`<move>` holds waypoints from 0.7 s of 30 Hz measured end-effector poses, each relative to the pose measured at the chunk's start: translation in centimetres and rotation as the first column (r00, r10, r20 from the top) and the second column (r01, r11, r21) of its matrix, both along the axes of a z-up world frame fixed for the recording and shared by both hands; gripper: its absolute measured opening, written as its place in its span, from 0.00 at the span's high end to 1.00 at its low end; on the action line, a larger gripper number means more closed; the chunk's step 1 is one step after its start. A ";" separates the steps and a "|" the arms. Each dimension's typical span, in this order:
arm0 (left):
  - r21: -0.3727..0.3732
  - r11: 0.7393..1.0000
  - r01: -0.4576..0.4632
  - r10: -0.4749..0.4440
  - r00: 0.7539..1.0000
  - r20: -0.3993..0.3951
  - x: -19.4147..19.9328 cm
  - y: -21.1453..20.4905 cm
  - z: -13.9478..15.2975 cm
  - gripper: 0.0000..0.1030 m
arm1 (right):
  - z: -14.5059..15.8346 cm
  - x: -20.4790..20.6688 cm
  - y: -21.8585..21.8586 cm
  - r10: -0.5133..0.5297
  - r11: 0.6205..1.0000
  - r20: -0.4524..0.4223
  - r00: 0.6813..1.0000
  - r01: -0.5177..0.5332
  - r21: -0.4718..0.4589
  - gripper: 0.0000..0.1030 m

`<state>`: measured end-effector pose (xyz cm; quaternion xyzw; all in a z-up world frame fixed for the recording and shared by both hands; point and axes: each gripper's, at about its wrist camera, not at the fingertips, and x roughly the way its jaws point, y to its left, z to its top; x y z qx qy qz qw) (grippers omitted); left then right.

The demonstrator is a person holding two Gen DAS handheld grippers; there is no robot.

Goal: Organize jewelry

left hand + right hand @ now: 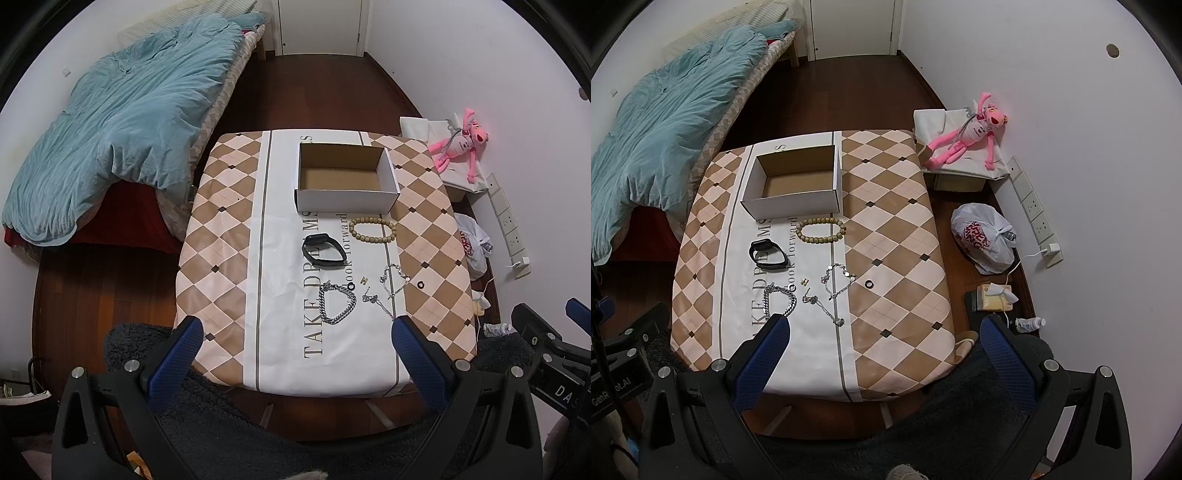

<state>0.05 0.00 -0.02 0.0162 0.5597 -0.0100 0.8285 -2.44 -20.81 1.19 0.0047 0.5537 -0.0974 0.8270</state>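
Jewelry lay loose on the table (221,229), untouched. Left claw (297,354) and right claw (882,350) both hung wide and empty at 6 o'clock. Thin chains (831,299) lay nearly touching; one pinch risked dragging 2 together. The small ring (868,283) could slip. The box (345,192) waited at 12 o'clock.
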 end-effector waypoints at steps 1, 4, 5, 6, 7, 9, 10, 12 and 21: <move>-0.001 1.000 0.000 0.000 1.000 0.000 0.0 0.0 0.0 0.00 | 0.0 0.0 0.0 0.001 1.000 0.000 1.000 -0.001 0.001 0.00; -0.001 1.000 -0.001 0.001 1.000 0.000 0.0 0.0 0.0 0.00 | 0.0 0.0 0.0 0.002 1.000 0.000 1.000 -0.002 0.000 0.00; 0.001 1.000 -0.001 0.001 1.000 0.001 0.0 0.0 0.0 0.00 | 0.0 0.0 0.0 0.003 1.000 0.000 1.000 -0.003 0.000 0.00; 0.001 1.000 -0.001 0.001 1.000 0.001 0.0 0.0 0.0 0.00 | 0.0 0.0 -0.1 0.003 1.000 0.001 1.000 -0.003 0.001 0.00; 0.000 1.000 -0.001 0.001 1.000 0.001 0.0 0.0 0.0 0.00 | 0.1 0.1 -0.1 0.002 1.000 0.002 1.000 -0.002 0.000 0.00; 0.002 1.000 -0.001 0.001 1.000 0.002 0.0 0.0 0.0 0.00 | 0.1 0.1 -0.1 0.002 1.000 0.001 1.000 -0.002 0.002 0.00; 0.002 1.000 -0.001 0.001 1.000 0.002 0.0 0.0 0.0 0.00 | 0.1 0.1 -0.1 0.002 1.000 0.001 1.000 -0.002 0.002 0.00; 0.004 1.000 -0.002 0.002 1.000 0.004 0.3 0.3 0.0 0.00 | 0.1 0.1 -0.1 0.002 1.000 0.003 1.000 -0.002 -0.002 0.00; 0.006 1.000 -0.002 0.002 1.000 0.005 0.5 0.6 0.2 0.00 | 0.1 0.2 -0.1 0.003 1.000 0.001 1.000 -0.003 -0.003 0.00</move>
